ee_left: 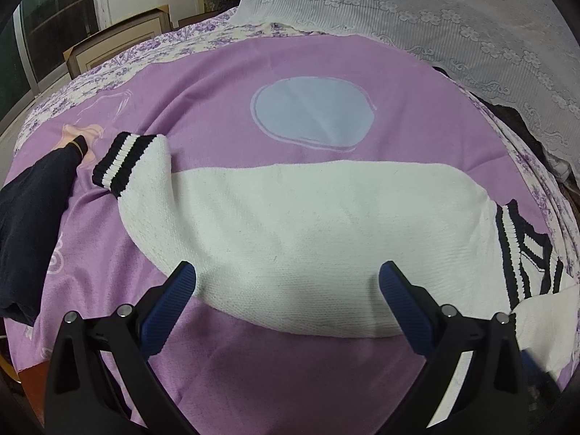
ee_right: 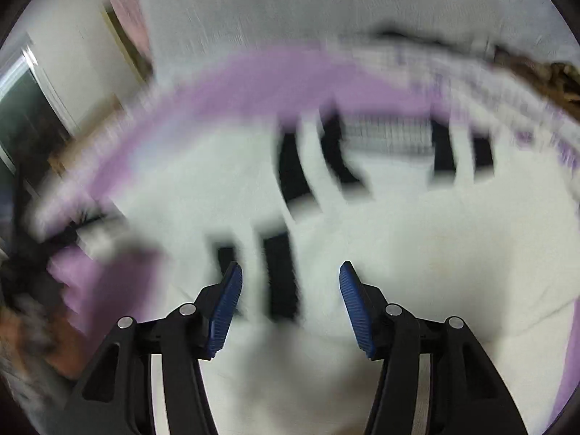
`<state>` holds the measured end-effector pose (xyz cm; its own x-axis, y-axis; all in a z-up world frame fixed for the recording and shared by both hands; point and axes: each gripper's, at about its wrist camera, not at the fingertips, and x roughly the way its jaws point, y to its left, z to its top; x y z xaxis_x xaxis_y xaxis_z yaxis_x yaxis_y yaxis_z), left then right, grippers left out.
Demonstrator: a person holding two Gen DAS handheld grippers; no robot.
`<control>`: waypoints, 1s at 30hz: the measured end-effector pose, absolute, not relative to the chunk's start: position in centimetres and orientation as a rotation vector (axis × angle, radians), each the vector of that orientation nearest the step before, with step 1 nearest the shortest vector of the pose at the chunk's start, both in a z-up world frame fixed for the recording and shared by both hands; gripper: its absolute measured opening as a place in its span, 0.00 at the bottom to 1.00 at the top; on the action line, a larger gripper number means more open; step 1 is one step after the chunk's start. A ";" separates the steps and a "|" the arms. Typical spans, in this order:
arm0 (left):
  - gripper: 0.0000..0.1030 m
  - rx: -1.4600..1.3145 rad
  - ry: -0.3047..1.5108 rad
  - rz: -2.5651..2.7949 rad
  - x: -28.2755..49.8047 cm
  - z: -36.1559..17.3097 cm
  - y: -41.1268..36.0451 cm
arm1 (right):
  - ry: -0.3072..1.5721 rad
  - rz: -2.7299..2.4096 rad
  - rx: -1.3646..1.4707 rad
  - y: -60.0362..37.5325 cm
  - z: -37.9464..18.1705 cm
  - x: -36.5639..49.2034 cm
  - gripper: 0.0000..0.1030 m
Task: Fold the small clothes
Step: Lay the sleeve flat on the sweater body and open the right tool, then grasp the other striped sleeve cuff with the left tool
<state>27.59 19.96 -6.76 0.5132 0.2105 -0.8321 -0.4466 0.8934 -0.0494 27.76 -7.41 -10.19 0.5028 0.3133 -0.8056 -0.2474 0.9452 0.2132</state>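
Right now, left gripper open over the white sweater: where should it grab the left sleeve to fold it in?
Grip the striped cuff of the sleeve, coming down from above at its outer end. The ribbed band lies bunched and free on the purple blanket, clear of the sweater body, probably giving the left gripper thickness to pinch.

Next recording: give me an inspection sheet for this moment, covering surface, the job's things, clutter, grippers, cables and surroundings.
Surface: purple blanket with a pale blue oval print, spread over a floral bedsheet.
Job's things: white knit sweater lying flat; one black-striped cuff rests at its left, striped trim at its right.
Clutter: dark garment at the left edge; lace-covered pillow at the back.
Grippers: left gripper open above the sweater's near edge, holding nothing; right gripper open over the striped part, view badly blurred.
Cables: nothing seen.
Surroundings: wooden frame and window beyond the bed.
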 end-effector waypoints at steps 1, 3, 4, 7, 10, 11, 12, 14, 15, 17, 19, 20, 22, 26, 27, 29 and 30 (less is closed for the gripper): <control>0.96 -0.278 0.961 0.396 27.6 -6.9 20.1 | 0.969 0.343 0.071 -7.5 -9.9 27.5 0.54; 0.96 -0.287 0.969 0.389 27.6 -6.9 20.5 | 0.941 0.340 0.105 -8.2 -9.0 26.5 0.55; 0.96 -0.295 0.971 0.387 27.7 -6.9 20.9 | 0.908 0.343 0.120 -8.7 -8.4 25.9 0.55; 0.96 -0.324 0.964 0.405 27.6 -6.6 22.6 | 0.805 0.322 0.104 -10.3 -6.9 23.6 0.62; 0.96 -0.398 0.963 0.432 27.5 -6.5 25.2 | 0.734 0.289 0.100 -12.7 -6.6 21.8 0.63; 0.96 -0.434 0.967 0.436 27.4 -6.7 26.2 | 0.723 0.284 0.116 -13.8 -6.7 21.3 0.63; 0.96 -0.471 0.972 0.439 27.3 -6.9 27.1 | 0.717 0.279 0.145 -14.8 -6.9 20.8 0.63; 0.96 -0.568 0.987 0.429 27.0 -7.6 29.0 | 0.725 0.275 0.196 -15.9 -7.8 20.6 0.63; 0.96 -0.616 0.993 0.423 26.8 -8.1 29.9 | 0.741 0.272 0.235 -16.6 -8.4 20.7 0.63; 0.96 -0.720 0.992 0.421 26.5 -9.0 31.7 | 0.775 0.274 0.281 -17.2 -9.2 21.3 0.63; 0.96 -0.779 0.977 0.415 26.6 -9.7 32.8 | 0.785 0.281 0.309 -17.5 -9.8 21.4 0.63; 0.96 -0.784 0.966 0.415 26.7 -9.8 33.1 | 0.785 0.286 0.316 -17.6 -9.8 21.5 0.63; 0.96 -0.778 0.935 0.418 27.1 -9.7 33.6 | 0.786 0.288 0.318 -17.3 -10.0 21.1 0.64; 0.85 -0.782 0.883 0.410 27.9 -9.4 34.9 | 0.796 0.292 0.338 -17.5 -10.2 21.1 0.64; 0.70 -0.779 0.878 0.420 28.0 -9.4 35.4 | 0.797 0.293 0.342 -17.5 -10.3 21.1 0.64; 0.56 -0.795 0.883 0.431 28.2 -9.7 36.1 | 0.801 0.295 0.353 -17.6 -10.4 21.2 0.64; 0.47 -0.808 0.884 0.436 28.0 -9.9 36.5 | 0.801 0.296 0.356 -17.7 -10.4 21.2 0.64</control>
<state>28.03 36.46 -9.91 0.5763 0.0155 -0.8171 -0.6387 0.6323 -0.4385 21.17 -17.67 -10.36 0.6609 0.3881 -0.6423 -0.1227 0.9002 0.4178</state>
